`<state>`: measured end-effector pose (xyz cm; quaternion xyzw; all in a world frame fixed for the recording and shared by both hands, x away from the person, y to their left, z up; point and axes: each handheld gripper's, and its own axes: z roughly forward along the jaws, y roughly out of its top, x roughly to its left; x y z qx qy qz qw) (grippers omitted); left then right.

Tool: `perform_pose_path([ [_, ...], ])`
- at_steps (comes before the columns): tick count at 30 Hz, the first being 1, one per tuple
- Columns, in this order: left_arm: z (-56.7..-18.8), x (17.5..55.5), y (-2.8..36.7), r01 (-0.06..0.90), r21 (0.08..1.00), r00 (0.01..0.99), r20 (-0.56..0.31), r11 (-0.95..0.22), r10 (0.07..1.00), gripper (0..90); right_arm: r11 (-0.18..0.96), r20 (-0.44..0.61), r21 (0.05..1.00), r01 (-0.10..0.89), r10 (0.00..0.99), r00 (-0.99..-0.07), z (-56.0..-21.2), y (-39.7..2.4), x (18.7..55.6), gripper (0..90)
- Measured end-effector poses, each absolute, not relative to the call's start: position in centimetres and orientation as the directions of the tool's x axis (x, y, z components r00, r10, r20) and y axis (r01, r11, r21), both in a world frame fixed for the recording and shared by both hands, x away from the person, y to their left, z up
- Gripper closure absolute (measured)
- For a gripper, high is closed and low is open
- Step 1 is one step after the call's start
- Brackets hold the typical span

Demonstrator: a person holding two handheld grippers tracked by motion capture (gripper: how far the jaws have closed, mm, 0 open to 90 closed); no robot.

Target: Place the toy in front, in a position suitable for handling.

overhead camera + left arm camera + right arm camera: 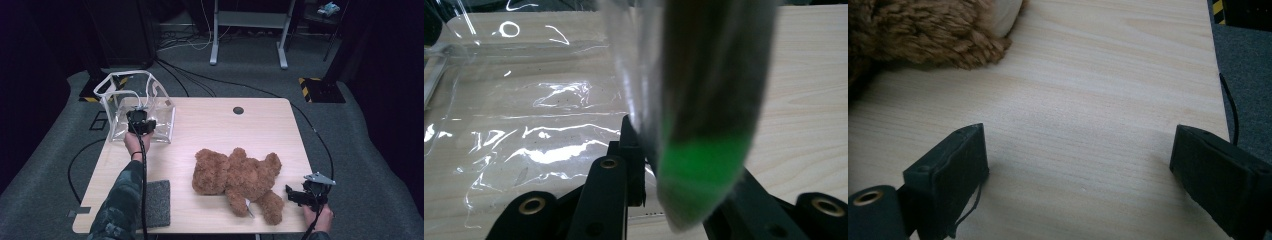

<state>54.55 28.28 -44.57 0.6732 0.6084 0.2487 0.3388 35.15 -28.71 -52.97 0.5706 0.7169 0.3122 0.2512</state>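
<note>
A clear plastic bag (135,105) stands open at the table's far left. My left gripper (138,122) is at the bag's near wall, shut on the clear plastic. In the left gripper view the film (524,125) lies over the wood and a fold of it runs down between the closed jaws of the left gripper (644,135). A brown teddy bear (235,177) lies on its back at the near middle. My right gripper (295,196) rests open at the near right corner, just right of the bear's leg. In the right gripper view, bare wood lies between the jaws of the right gripper (1078,160), and the bear's foot (923,30) is at the upper left.
A grey felt pad (155,202) lies at the near left edge of the wooden table (225,125). A round cable hole (238,110) sits near the far edge. Cables cross the carpet behind, where a desk frame (250,30) stands.
</note>
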Motion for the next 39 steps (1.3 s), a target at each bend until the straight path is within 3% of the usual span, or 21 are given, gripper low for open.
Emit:
perform_pose_path([
  [3, -44.7, 54.1, 28.3, 0.641, 0.767, 0.13, -0.073, -0.028, 0.989, 70.0, 0.154, -0.005, 0.735, 0.661, 0.975, -0.222, -53.0, -28.7, 35.1, 7.6],
  [6, -44.9, 53.4, 28.2, 0.648, 0.761, 0.129, -0.069, -0.031, 0.989, 51.8, 0.154, -0.005, 0.734, 0.661, 0.975, -0.222, -53.0, -28.7, 35.1, 7.7],
  [10, -45.5, 52.6, 28.6, 0.652, 0.758, 0.117, -0.098, -0.002, 0.988, 46.8, 0.154, -0.006, 0.735, 0.661, 0.975, -0.222, -53.0, -28.7, 35.1, 7.7],
  [17, -46.4, 52.2, 28.7, 0.634, 0.773, 0.155, -0.147, 0.015, 0.977, 69.9, 0.154, -0.006, 0.735, 0.661, 0.975, -0.22, -53.0, -28.7, 35.1, 7.7],
  [21, -46.5, 52.4, 28.5, 0.62, 0.785, 0.176, -0.131, -0.007, 0.976, 76.7, 0.153, -0.006, 0.734, 0.661, 0.976, -0.219, -53.0, -28.7, 35.1, 7.6],
  [39, -46.3, 54.5, 29.0, 0.625, 0.778, 0.213, -0.102, -0.055, 0.972, 80.6, 0.154, -0.006, 0.735, 0.661, 0.976, -0.22, -53.0, -28.7, 35.1, 7.7],
])
